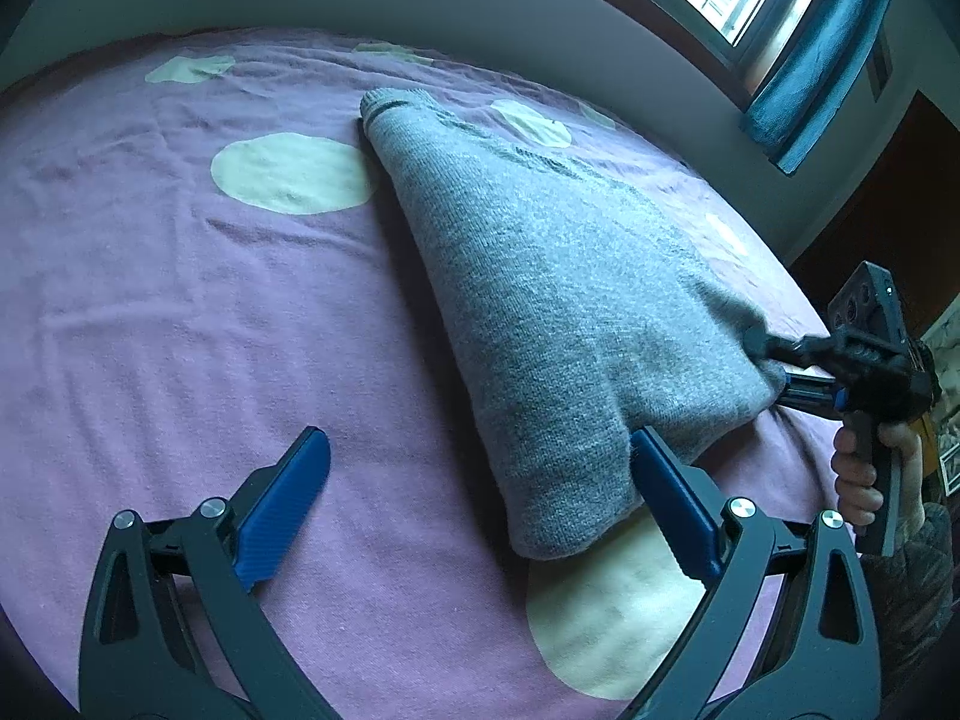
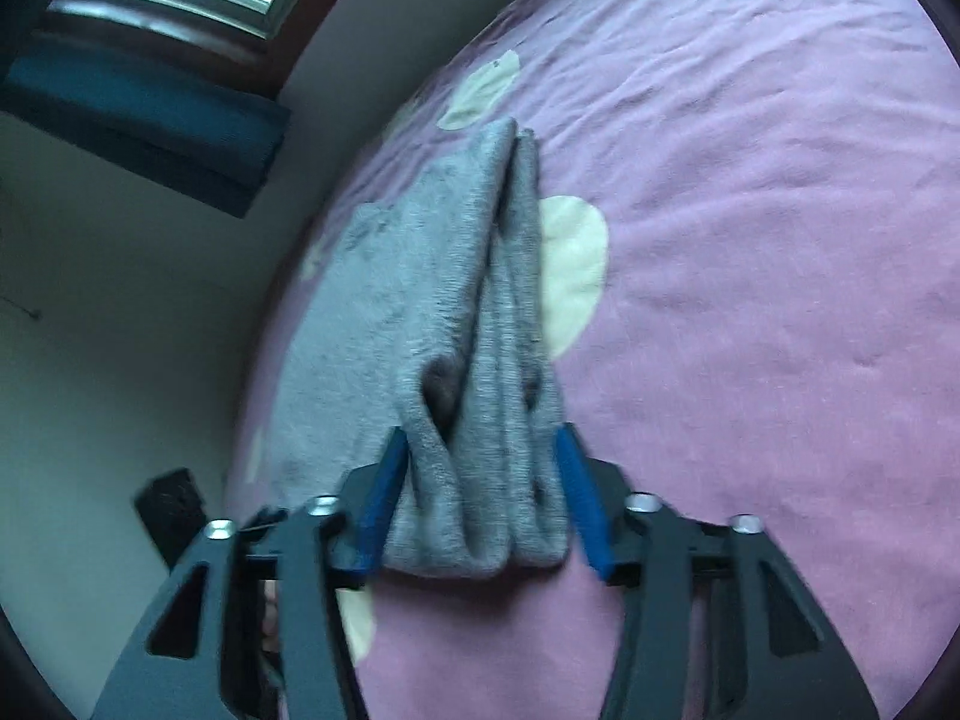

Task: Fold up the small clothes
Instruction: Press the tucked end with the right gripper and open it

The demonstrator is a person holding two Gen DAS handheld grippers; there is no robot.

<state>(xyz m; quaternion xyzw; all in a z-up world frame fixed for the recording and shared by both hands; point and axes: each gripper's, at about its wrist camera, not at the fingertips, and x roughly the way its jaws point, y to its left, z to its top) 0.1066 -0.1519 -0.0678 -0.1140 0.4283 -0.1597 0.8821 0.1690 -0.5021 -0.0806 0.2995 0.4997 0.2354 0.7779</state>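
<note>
A grey knit garment (image 1: 540,300) lies folded on the purple bedsheet (image 1: 180,300). My left gripper (image 1: 480,462) is open, low over the sheet; its right finger (image 1: 672,498) touches the garment's near corner, its left finger (image 1: 288,492) is over bare sheet. My right gripper (image 2: 480,480) is shut on a bunched grey edge of the garment (image 2: 468,330). It also shows at the right of the left wrist view (image 1: 774,372), gripping the garment's right corner.
The sheet has pale round spots (image 1: 294,174). A wall and a window with a blue cloth on the sill (image 1: 804,72) lie beyond the bed. The person's hand (image 1: 864,468) holds the right gripper's handle at the bed's right edge.
</note>
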